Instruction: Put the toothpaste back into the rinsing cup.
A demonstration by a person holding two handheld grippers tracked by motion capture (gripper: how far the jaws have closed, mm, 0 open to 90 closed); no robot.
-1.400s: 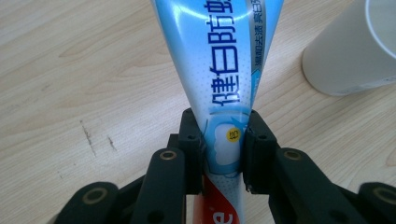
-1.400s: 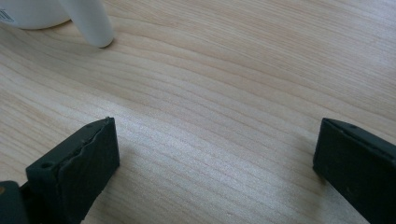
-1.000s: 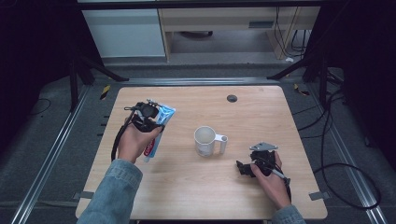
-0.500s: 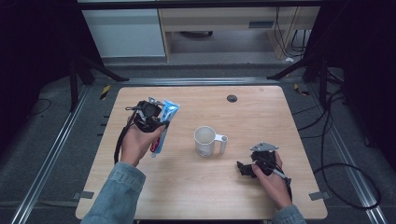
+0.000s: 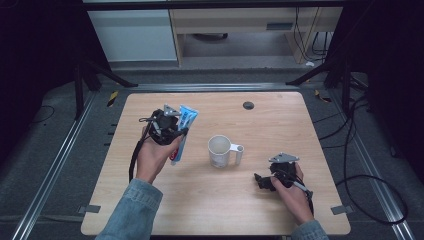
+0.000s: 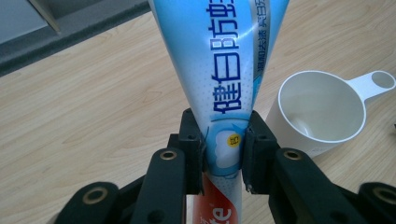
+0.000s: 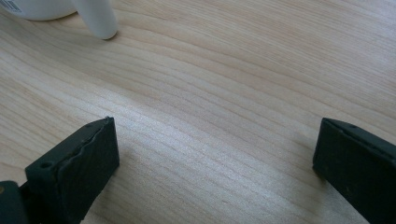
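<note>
The high view is evenly lit over the counter [image 5: 250, 200], whose pale wood stands out bright against a dark surround: the floor and the corners sink nearly to black. Shadows on the wood are soft and short, with a faint one under the white cup [image 5: 220, 151]. The picture is slightly soft, fine detail smeared. In the left gripper view the toothpaste tube [image 6: 219, 79] is sharp and bright, with a mild sheen along its glossy face; the far background blurs. In the right gripper view a pale patch of glare lies across the wood grain, and the black jaws cast soft shadows beside them.
</note>
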